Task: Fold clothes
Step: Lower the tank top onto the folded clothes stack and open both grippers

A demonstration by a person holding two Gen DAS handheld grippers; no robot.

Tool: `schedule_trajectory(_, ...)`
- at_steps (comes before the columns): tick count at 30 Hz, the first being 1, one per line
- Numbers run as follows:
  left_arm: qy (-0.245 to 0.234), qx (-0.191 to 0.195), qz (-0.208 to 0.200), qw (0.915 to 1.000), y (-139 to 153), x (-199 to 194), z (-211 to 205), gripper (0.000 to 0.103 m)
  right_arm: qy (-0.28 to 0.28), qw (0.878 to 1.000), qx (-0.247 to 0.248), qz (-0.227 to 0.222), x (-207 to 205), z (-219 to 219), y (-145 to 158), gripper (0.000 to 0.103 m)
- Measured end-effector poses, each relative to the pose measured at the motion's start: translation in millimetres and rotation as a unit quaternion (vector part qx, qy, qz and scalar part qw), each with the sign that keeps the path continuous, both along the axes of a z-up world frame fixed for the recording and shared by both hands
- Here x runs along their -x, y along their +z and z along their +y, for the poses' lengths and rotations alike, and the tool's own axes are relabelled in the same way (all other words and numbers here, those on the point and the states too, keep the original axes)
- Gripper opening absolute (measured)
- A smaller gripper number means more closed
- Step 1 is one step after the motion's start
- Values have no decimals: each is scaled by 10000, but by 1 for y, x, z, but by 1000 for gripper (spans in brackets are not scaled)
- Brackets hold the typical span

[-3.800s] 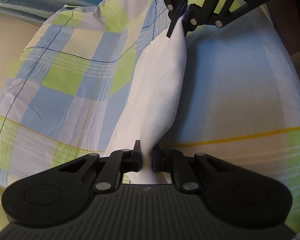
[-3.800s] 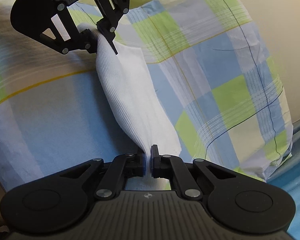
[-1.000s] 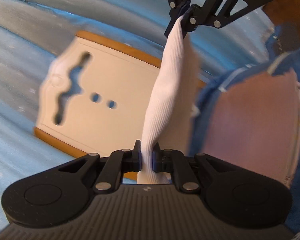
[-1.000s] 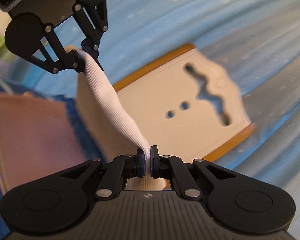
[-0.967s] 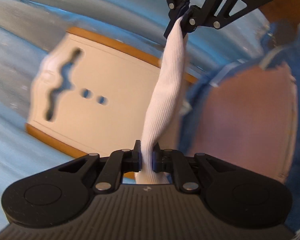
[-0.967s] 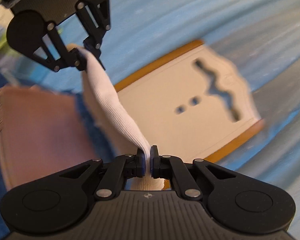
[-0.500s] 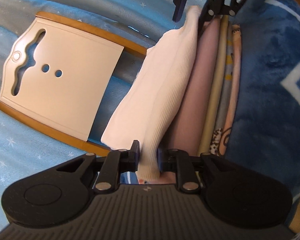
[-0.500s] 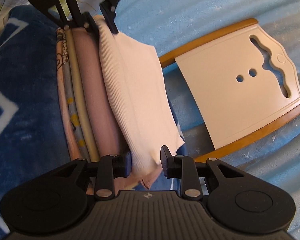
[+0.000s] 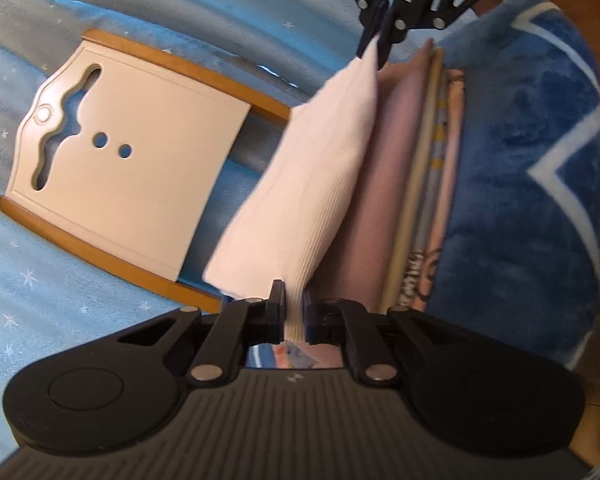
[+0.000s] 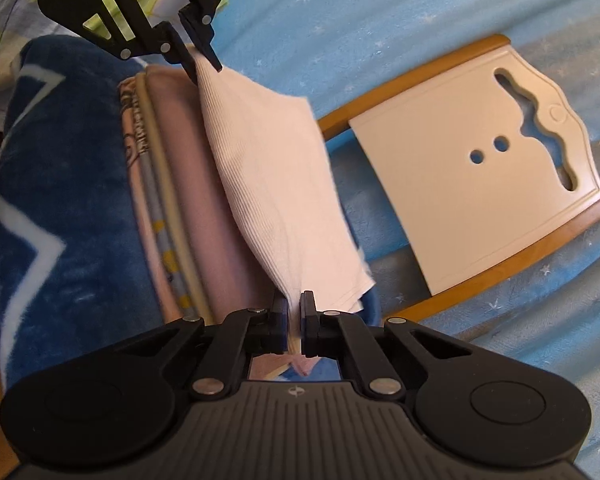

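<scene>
Beside the folding board (image 9: 116,184), on the stack of folded clothes (image 9: 384,184), lies the white ribbed garment (image 9: 300,200), folded flat, one edge overhanging. The left gripper (image 9: 294,312) and right gripper (image 10: 294,312) each clamp an end. Uneven release could likely drag it off the stack.

Both tools are matte black plastic. The left gripper (image 9: 295,312) has a ribbed grey body, two round side discs, linked arms with silver screws and flat fingers (image 9: 277,294). The right gripper (image 10: 295,312) looks the same, with blue pads.
</scene>
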State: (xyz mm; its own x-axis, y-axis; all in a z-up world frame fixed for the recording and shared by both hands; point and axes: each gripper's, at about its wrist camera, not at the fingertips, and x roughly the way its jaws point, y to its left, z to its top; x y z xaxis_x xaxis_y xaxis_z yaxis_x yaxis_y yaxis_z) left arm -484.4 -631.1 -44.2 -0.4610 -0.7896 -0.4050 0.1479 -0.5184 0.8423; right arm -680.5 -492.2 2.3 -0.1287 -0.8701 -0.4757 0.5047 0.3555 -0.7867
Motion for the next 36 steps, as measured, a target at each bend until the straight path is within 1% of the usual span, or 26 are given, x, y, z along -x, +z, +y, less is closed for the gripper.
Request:
schedule_trajectory(1,10,-14,-10,10000,-4,0,0,7,-16,10000,-64,22,1,-1,-5,2)
schedule_trajectory(2,30,-24,-4,10000,-8,0,0,7,-47,10000,-59,-47,2,0,-5,2)
schedule_trajectory(5,103,-78,172,9998,-8,-3,-2,7,-129,9995,92,-277,2,9,3,2)
schedule_trajectory(7,109,-94,196,9997,-7,-4,-2,7,-153,9989,185,-390,1,14,9,2)
schedule_trajectory(10,102,-95,197,9997,-9,-5,-2,7,-150,9995,69,-284,0,13,2,2)
schedule_trajectory(12,121,-114,265,9995,-8,-6,-1,7,-181,9993,4,-326,3,11,-2,2)
schedule_trajectory(15,112,-93,150,9998,-14,-6,1,7,-155,9995,-12,-276,1,14,-7,2)
schedule_trajectory(19,148,-145,146,9997,-16,-5,-1,6,-155,9997,-37,-188,-1,13,-13,5)
schedule_trajectory(22,158,-144,132,9997,-15,-7,0,6,-119,9999,-48,-35,-3,13,-17,9)
schedule_trajectory(31,285,-236,92,9993,-12,-12,7,6,-379,9990,-8,-236,-1,9,-14,9)
schedule_trajectory(34,338,-273,98,9990,-10,-16,8,6,-517,9985,58,-173,6,15,-14,11)
schedule_trajectory(36,372,-259,75,9989,-9,-20,10,6,-650,9978,80,-102,13,18,-15,14)
